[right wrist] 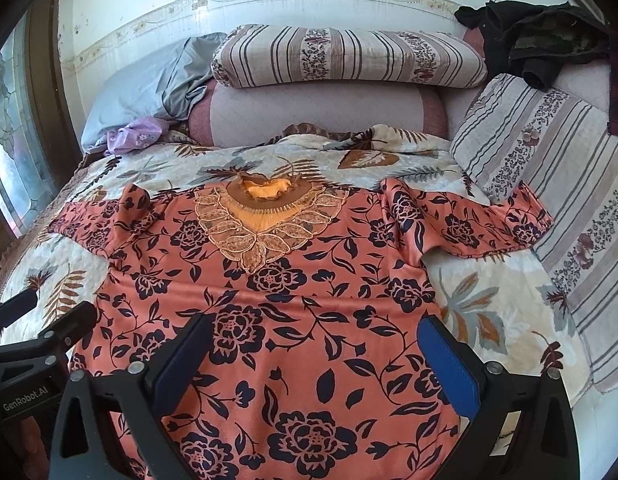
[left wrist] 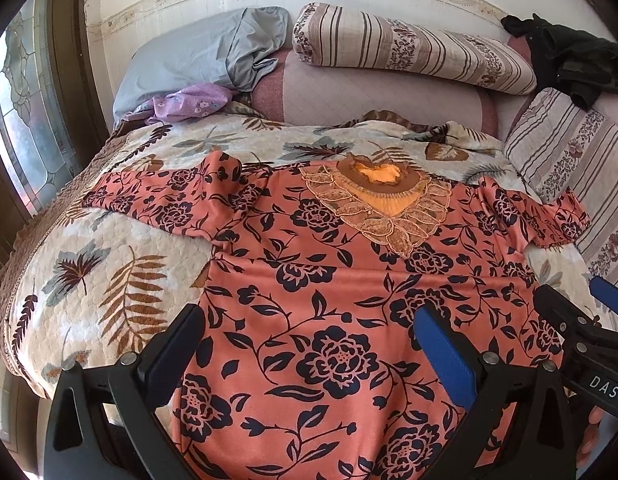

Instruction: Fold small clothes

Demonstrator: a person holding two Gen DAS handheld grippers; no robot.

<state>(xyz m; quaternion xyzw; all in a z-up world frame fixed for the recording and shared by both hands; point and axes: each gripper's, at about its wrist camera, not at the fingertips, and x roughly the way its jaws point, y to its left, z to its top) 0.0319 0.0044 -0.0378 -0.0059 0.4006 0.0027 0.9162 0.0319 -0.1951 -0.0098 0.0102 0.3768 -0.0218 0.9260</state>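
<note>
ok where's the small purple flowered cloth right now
The crumpled purple flowered cloth lies at the far left of the bed in both views, against the grey-blue pillow, beyond the orange floral top spread on the leaf-print quilt.

Orange floral blouse point(left wrist: 329, 280) spread flat, front up, on leaf-print quilt point(left wrist: 109, 264), both sleeves out sideways, lace collar point(left wrist: 373, 204) toward headboard. Left gripper point(left wrist: 313, 336) over lower blouse, jaws wide apart, nothing between them. Right gripper point(left wrist: 577, 300) at right edge, beside blouse's right side, jaws apart. Behind: grey pillow point(left wrist: 197, 56), striped bolster point(left wrist: 413, 48), black garment point(left wrist: 577, 56), purple cloth point(left wrist: 189, 102).
</note>
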